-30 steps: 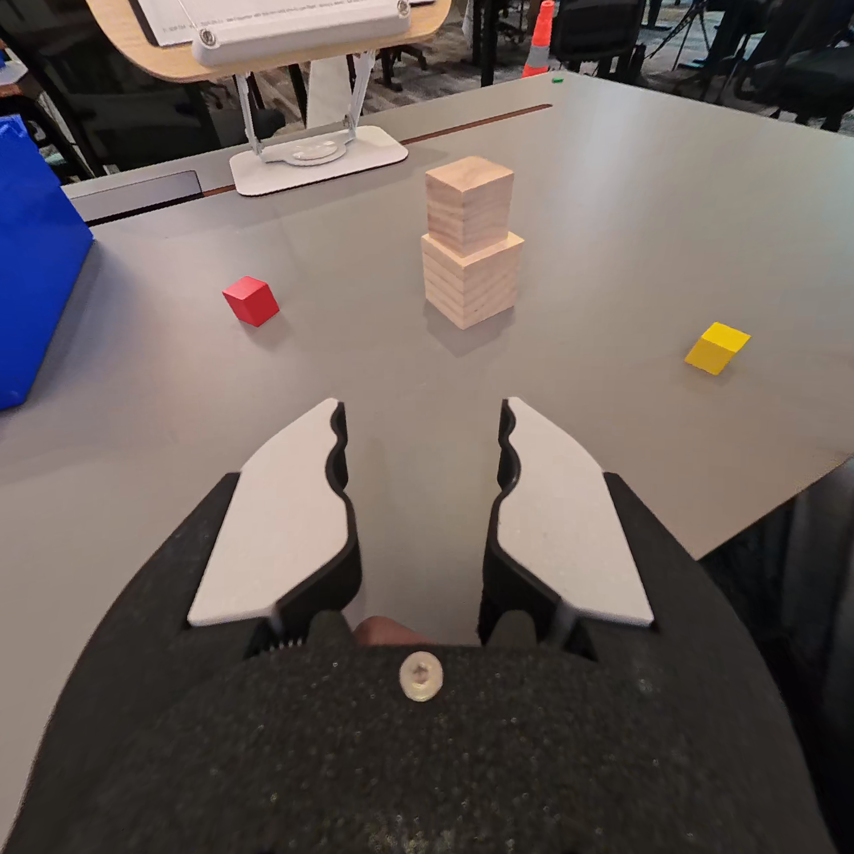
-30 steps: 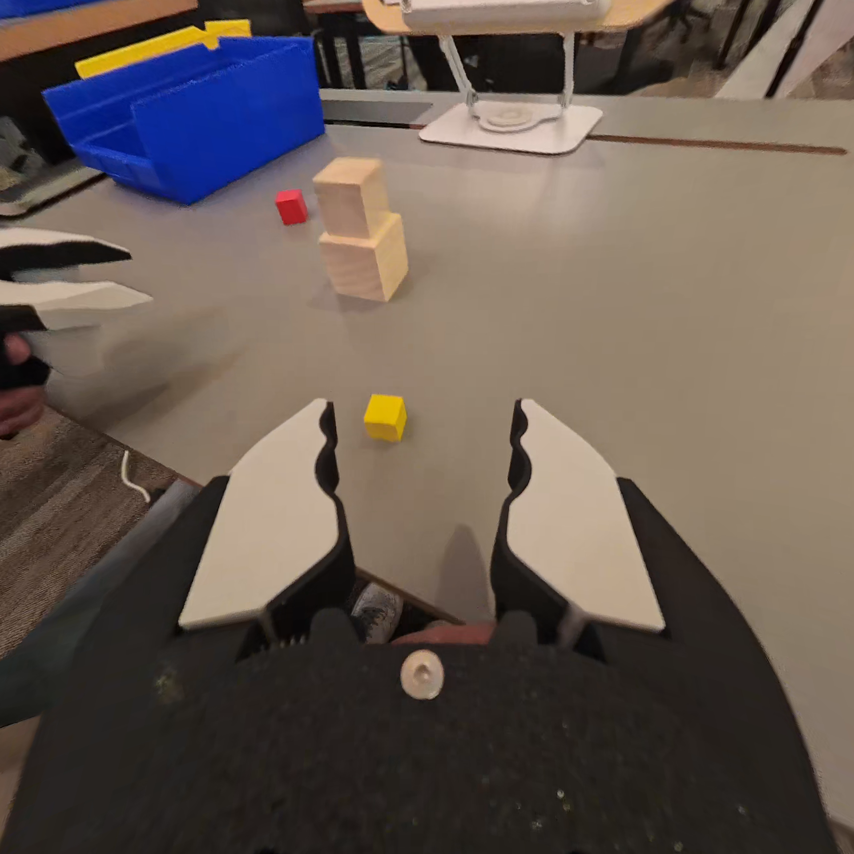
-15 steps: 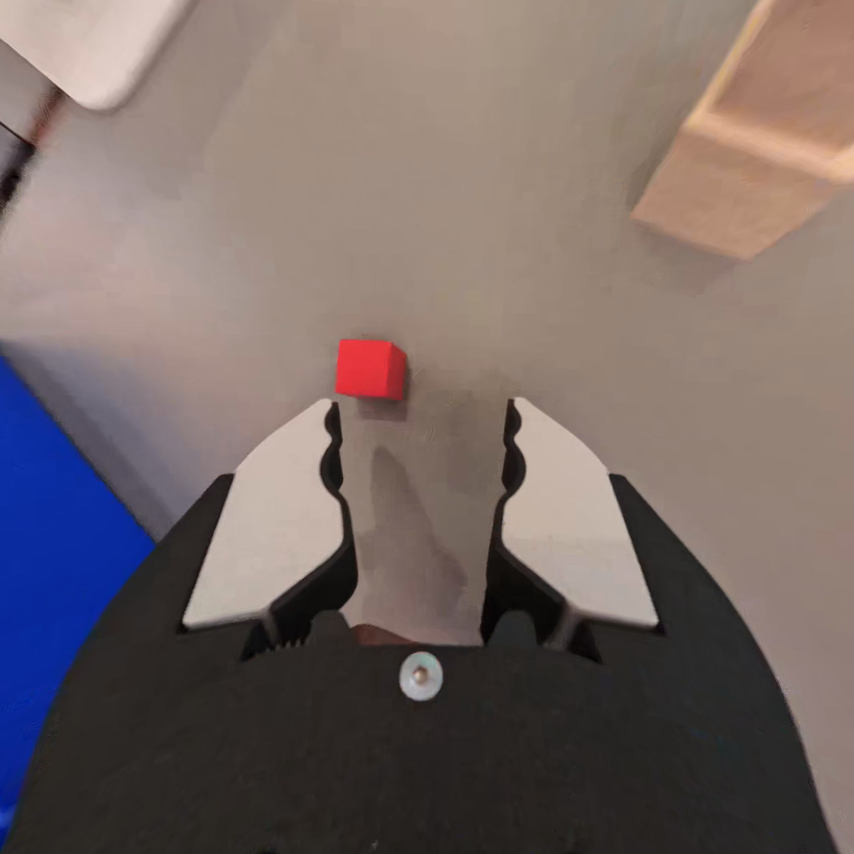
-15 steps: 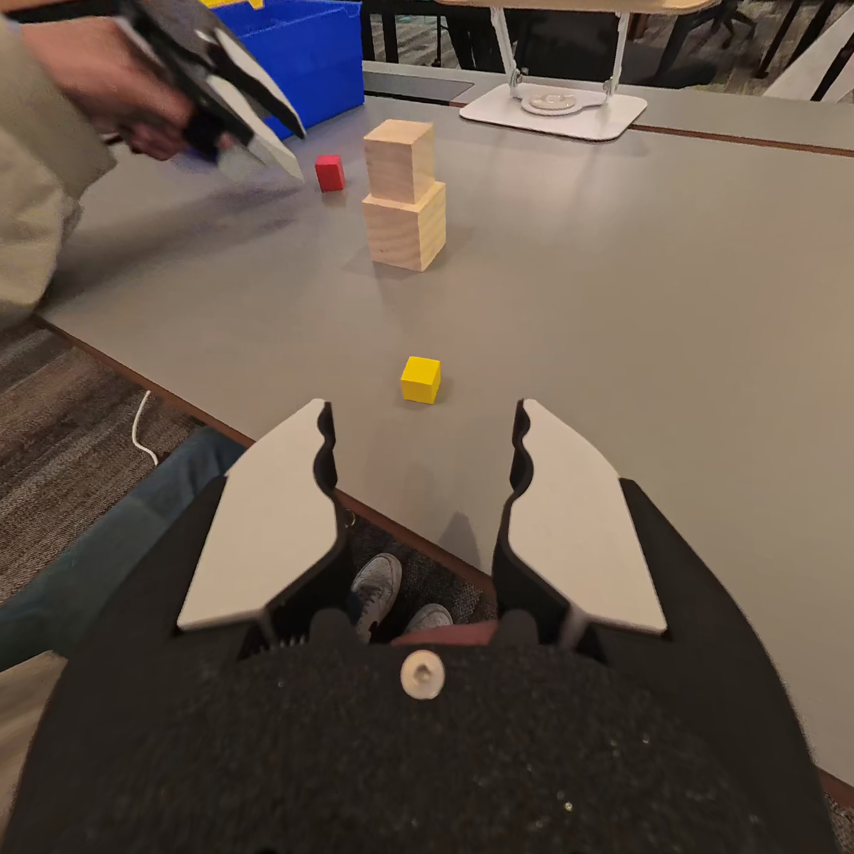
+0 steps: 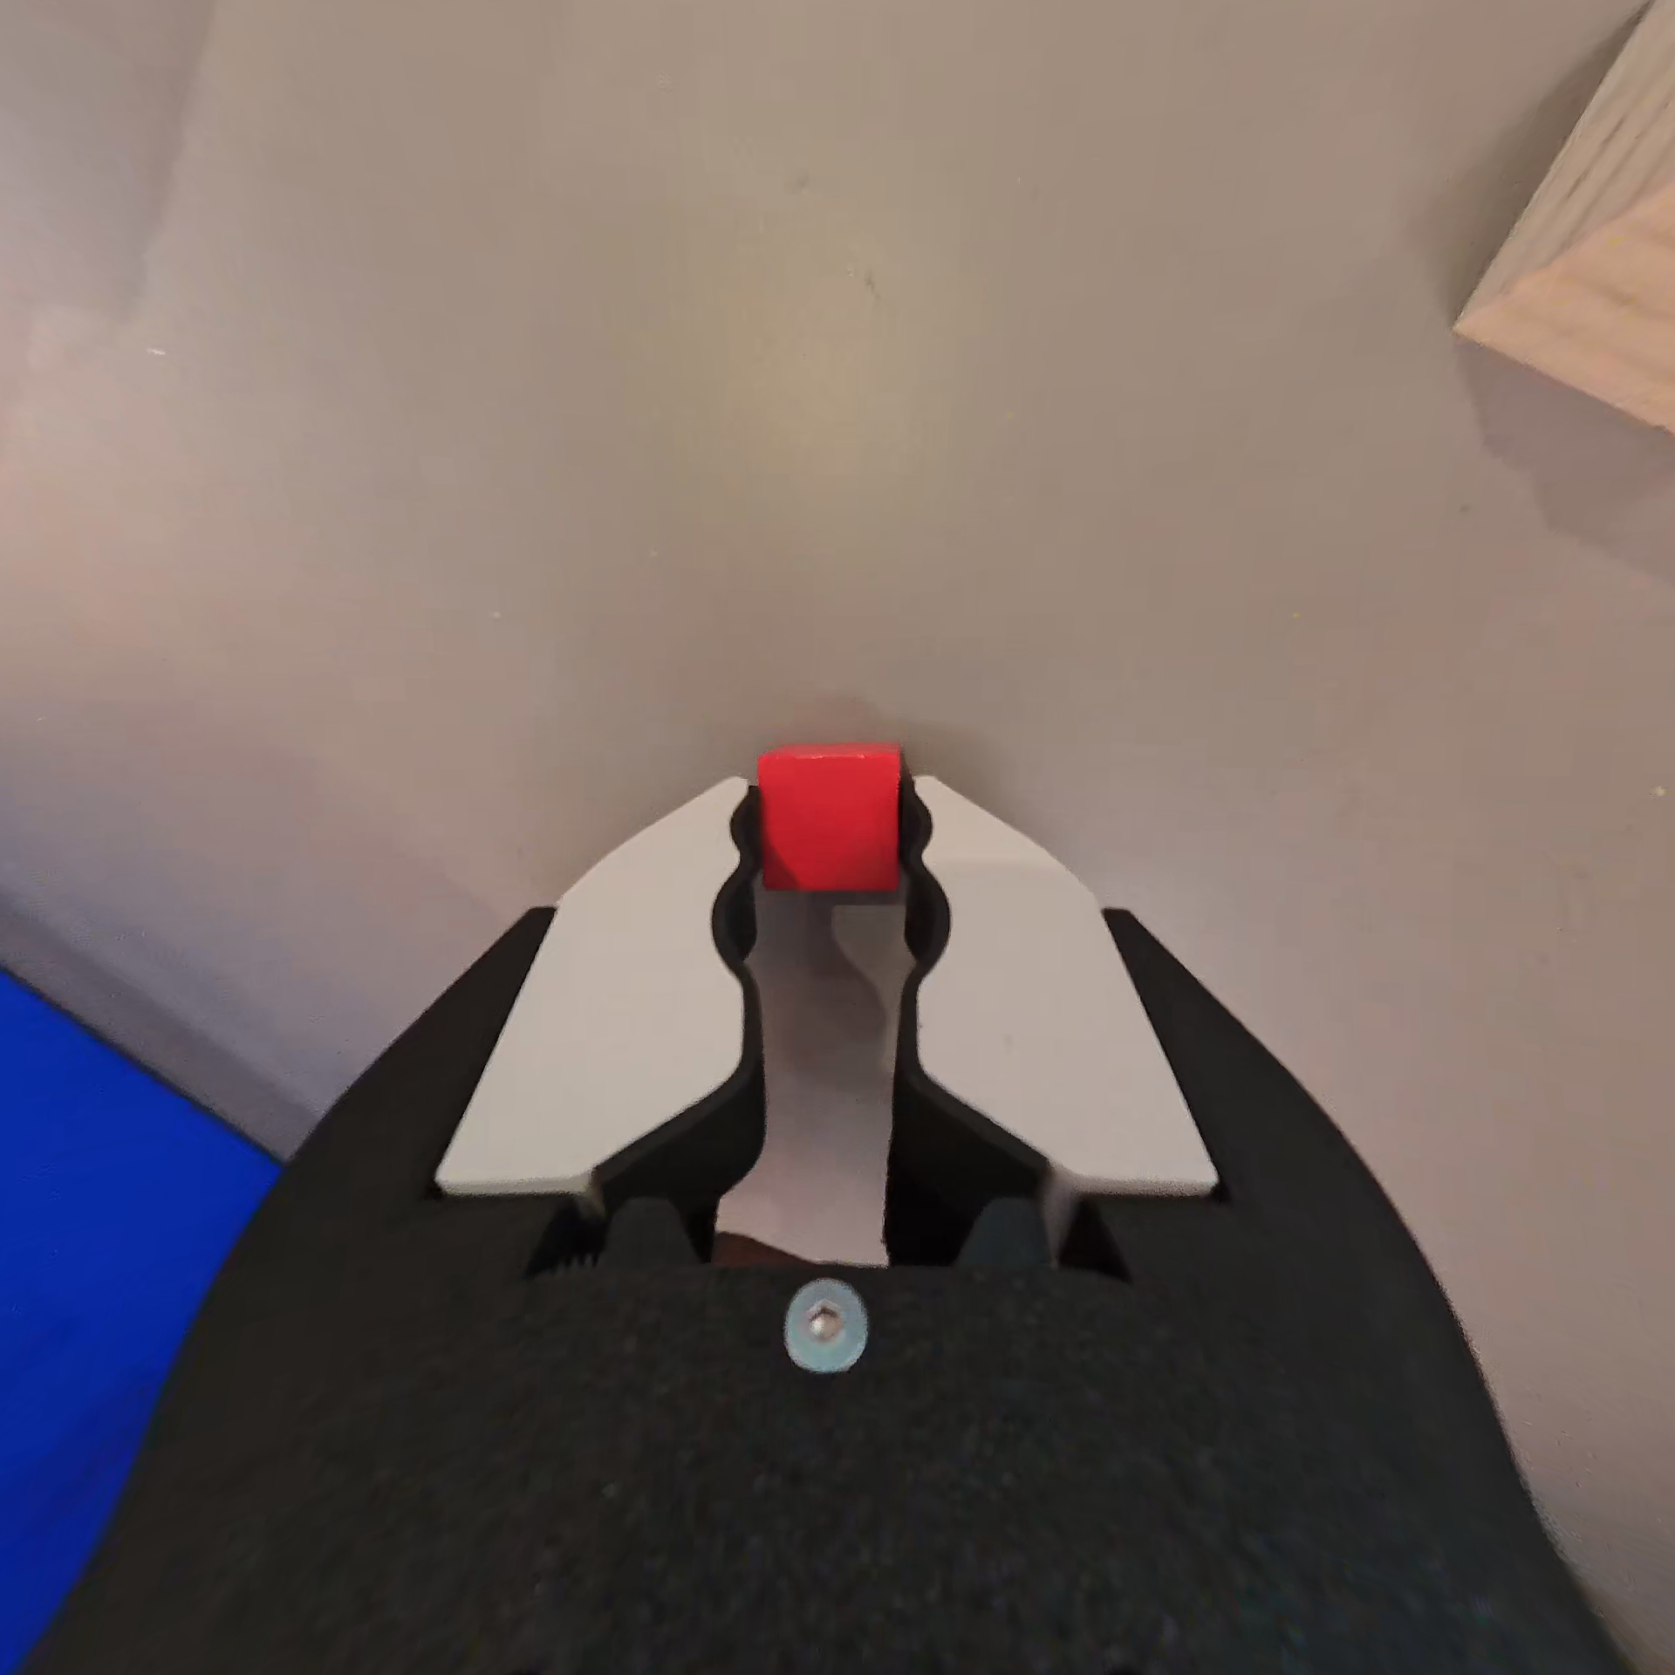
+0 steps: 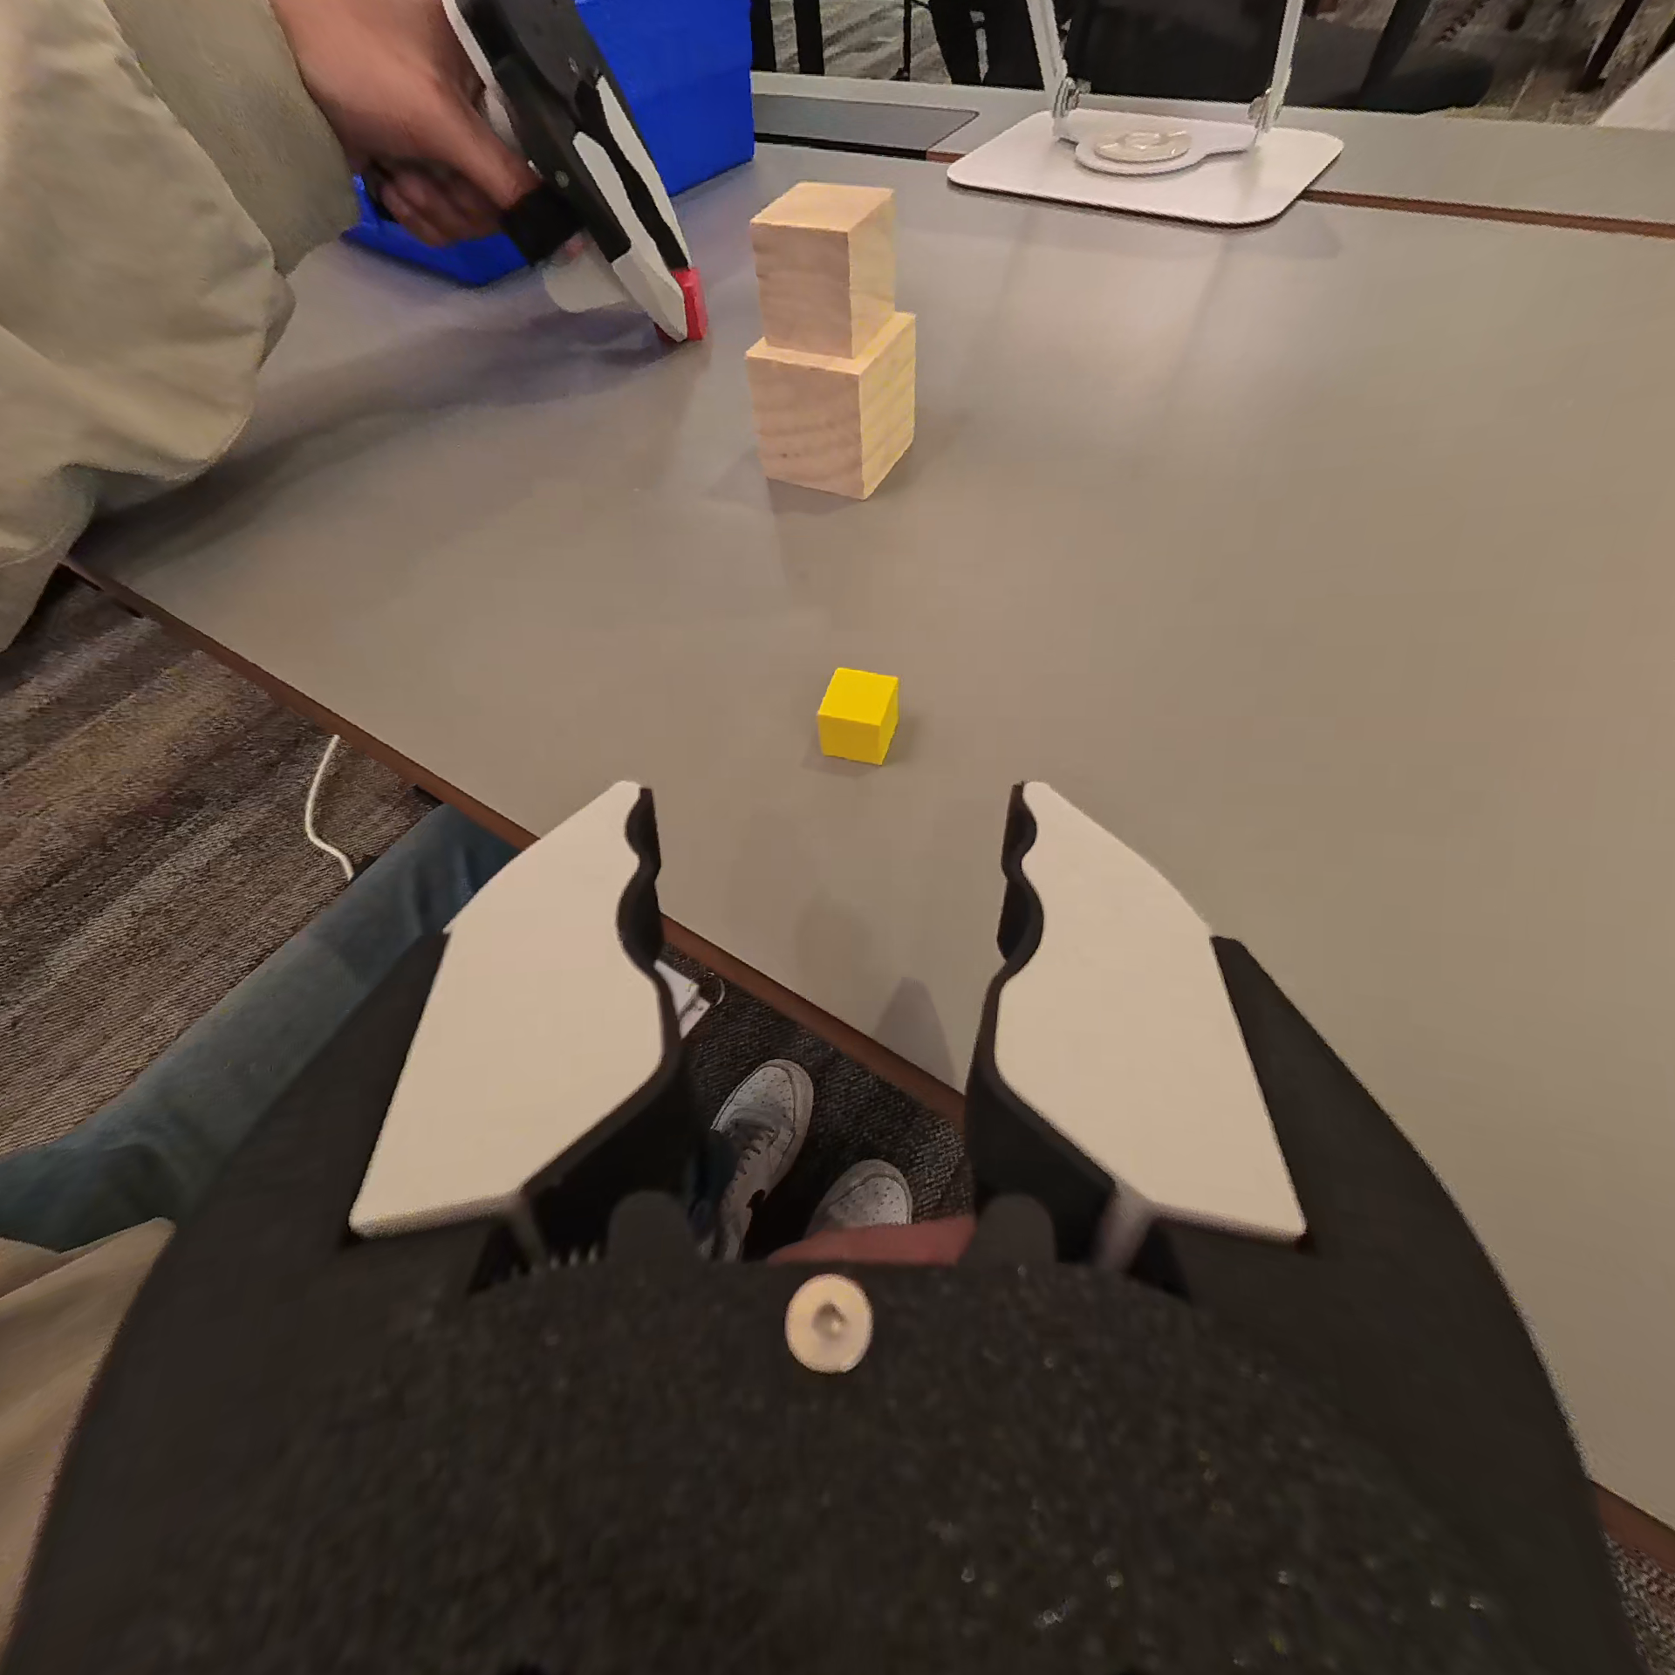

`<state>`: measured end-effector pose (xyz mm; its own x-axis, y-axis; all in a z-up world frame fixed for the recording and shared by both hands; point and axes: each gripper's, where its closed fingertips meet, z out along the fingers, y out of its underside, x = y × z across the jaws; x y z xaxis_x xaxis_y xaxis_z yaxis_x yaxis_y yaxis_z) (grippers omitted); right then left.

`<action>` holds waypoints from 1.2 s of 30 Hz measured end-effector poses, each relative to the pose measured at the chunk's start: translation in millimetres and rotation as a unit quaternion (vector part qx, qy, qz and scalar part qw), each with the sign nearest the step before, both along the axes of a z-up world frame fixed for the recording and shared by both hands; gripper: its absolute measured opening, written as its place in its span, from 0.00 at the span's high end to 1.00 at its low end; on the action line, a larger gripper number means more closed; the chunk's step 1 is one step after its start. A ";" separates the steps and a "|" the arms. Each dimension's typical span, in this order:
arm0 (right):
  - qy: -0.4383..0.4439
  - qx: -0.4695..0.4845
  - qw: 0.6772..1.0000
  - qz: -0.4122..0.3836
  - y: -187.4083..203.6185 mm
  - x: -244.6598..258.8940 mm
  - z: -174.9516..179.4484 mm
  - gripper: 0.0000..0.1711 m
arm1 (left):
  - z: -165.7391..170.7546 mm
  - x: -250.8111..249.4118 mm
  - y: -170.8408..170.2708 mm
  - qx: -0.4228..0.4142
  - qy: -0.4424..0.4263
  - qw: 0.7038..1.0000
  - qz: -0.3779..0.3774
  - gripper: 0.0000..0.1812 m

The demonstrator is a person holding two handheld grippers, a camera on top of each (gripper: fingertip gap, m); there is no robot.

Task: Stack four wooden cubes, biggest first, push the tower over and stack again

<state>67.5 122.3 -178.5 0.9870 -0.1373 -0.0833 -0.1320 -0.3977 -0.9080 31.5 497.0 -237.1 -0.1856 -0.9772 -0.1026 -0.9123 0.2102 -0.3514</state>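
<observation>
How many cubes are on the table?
4. The big plain wooden cube sits on the table, a smaller plain one on top. The red cube is between the left hand-held gripper tips. The yellow cube lies alone, nearer the edge.

Blue bin (image 6: 689,82), white stand (image 6: 1151,163), grey table (image 6: 1269,544)

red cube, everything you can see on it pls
The red cube is small, painted solid matte red with crisp edges and no marks. It sits flat on the grey table, left of the two-block wooden stack. The left claw is closed on it at the fingertips, one on each side. Not lifted yet.
</observation>
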 end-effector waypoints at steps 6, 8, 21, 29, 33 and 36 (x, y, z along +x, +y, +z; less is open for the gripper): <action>-0.003 -0.001 1.000 0.000 -0.4 0.1 1.2 0.58 | 71.1 19.7 -43.3 -0.025 -0.074 0.995 -0.064 0.84; 0.001 -0.001 1.000 -0.001 -1.0 1.4 1.0 0.58 | 105.4 31.9 -76.9 -0.033 -0.103 0.988 -0.110 0.84; -0.001 0.000 1.000 -0.001 -6.4 1.0 6.4 0.59 | 101.9 71.5 -154.7 -0.025 -0.027 0.979 -0.198 0.84; 0.006 -0.005 1.000 0.007 -5.0 -1.7 2.6 0.60 | 90.7 67.3 -149.5 -0.018 0.001 0.979 -0.205 0.84; 0.008 -0.008 1.000 0.010 -4.1 -2.7 -0.1 0.60 | 88.3 70.6 -148.9 -0.016 -0.003 0.978 -0.206 0.84; 0.007 -0.009 1.000 0.009 -4.6 -1.9 -0.4 0.60 | 87.9 71.3 -150.3 -0.016 -0.007 0.977 -0.210 0.82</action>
<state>65.6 117.8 -178.9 0.9880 -0.1212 -0.0956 -0.1380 -0.4166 -0.8986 102.8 346.7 -149.2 -0.5707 -0.8174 -0.0784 -0.7423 0.5543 -0.3765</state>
